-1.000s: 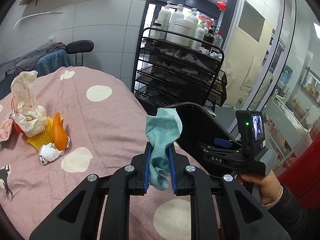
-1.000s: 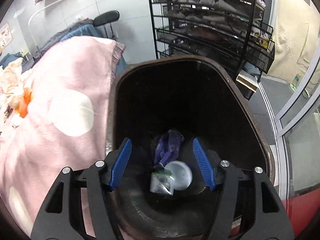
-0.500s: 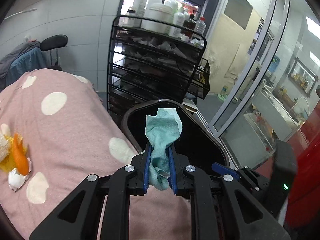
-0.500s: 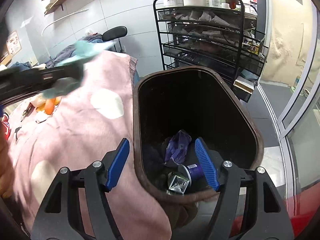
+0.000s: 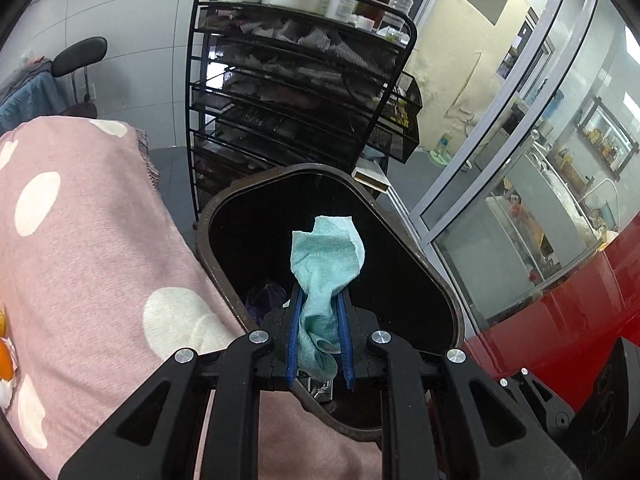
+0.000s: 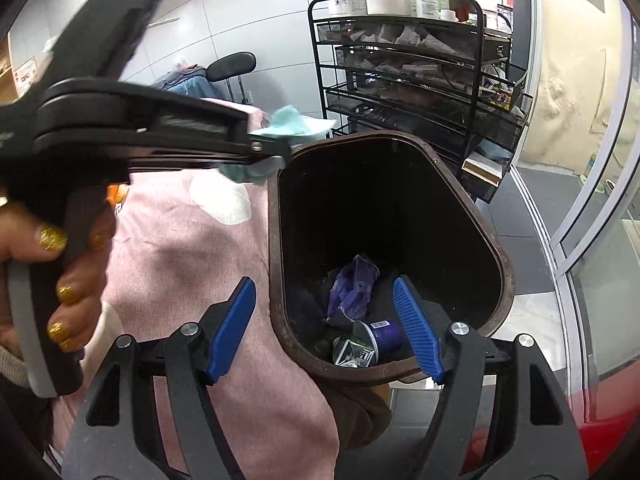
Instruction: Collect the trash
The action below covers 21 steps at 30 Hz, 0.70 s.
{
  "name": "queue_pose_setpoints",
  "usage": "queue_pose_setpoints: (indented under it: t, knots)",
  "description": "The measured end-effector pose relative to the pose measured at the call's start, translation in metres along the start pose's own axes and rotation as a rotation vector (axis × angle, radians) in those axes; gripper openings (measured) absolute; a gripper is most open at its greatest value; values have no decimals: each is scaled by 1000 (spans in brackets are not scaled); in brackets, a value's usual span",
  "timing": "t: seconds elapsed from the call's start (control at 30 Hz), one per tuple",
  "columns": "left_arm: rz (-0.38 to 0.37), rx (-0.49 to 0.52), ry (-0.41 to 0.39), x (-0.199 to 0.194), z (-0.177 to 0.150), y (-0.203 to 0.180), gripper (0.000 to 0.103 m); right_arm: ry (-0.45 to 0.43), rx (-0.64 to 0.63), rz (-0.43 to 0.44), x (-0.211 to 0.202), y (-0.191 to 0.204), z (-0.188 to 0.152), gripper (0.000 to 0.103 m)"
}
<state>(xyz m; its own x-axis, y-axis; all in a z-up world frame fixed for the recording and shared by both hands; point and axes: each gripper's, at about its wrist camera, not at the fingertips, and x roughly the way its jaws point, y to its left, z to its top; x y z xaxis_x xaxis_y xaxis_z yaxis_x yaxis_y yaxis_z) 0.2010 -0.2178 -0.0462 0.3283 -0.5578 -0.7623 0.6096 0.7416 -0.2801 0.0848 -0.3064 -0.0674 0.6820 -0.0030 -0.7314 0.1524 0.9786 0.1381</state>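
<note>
Left wrist view: the left claw (image 5: 319, 338) is gripping a crumpled teal tissue (image 5: 326, 264), jaws narrow, pads pressing on it from both sides. The tissue is hanging over the open mouth of the dark bin (image 5: 436, 280), which is standing just beside the edge of the pink dotted blanket (image 5: 92, 248). At the far left edge of the blanket a sliver of orange peel (image 5: 3, 356) and white scrap is showing. This piece is not yet released; judging by position, letting go is all that remains for it.

Right wrist view: the right claw (image 6: 325, 330) is sitting over the near rim of the bin (image 6: 504, 268), its jaws opening wide with nothing pinched between them. Inside the bin, a purple wrapper (image 6: 354, 284), a small purple cup (image 6: 380, 334) and a crushed foil pack (image 6: 352, 354) are lying at the bottom, so several pieces are already collected. The left claw (image 6: 276, 152) is reaching in from the left with the teal tissue (image 6: 296, 126) near the bin's far left rim; a hand (image 6: 52, 276) is holding its grip. An orange scrap (image 6: 116, 196) is peeking out on the blanket (image 6: 192, 264) behind that hand, so more pickup is probably left.
</note>
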Motion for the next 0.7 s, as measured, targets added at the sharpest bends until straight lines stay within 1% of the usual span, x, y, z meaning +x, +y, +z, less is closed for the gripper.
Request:
queue_pose_setpoints:
  t: [0.13,0.17,0.2,0.23,0.27,0.3,0.33,0.4,0.43,0.5,0.6,0.7]
  knots:
    - [-10,4,36,11,1,0,18,12,-4,-1,1,1,-2,72]
    - [-9,3,41,12,1,0,23,13,-3,-1,1,1,-3,72]
    - [-9,2,44,13,0,1,33,15,-2,-2,1,0,-3,73]
    - [-9,1,44,13,1,2,39,15,-2,-2,1,0,-4,74]
    - [-8,-3,37,11,0,3,51,18,-1,-4,1,0,-4,76]
    - [-7,-7,26,9,0,4,60,18,1,-4,1,-1,-5,78]
    - [-7,-8,15,6,0,5,63,19,6,-3,1,-1,-5,79]
    - [-9,-11,-7,0,0,7,73,21,11,0,1,-2,-4,80]
    - [-11,-14,-17,-2,0,8,75,22,11,-3,1,-1,-5,81]
    - [-29,-25,-40,-10,0,10,83,27,11,-5,3,-1,-5,83]
    - [-71,-42,-55,-18,0,12,88,34,11,-5,4,-1,-6,83]
    - [-83,-55,-77,-26,-2,13,90,39,11,-3,4,0,-7,83]
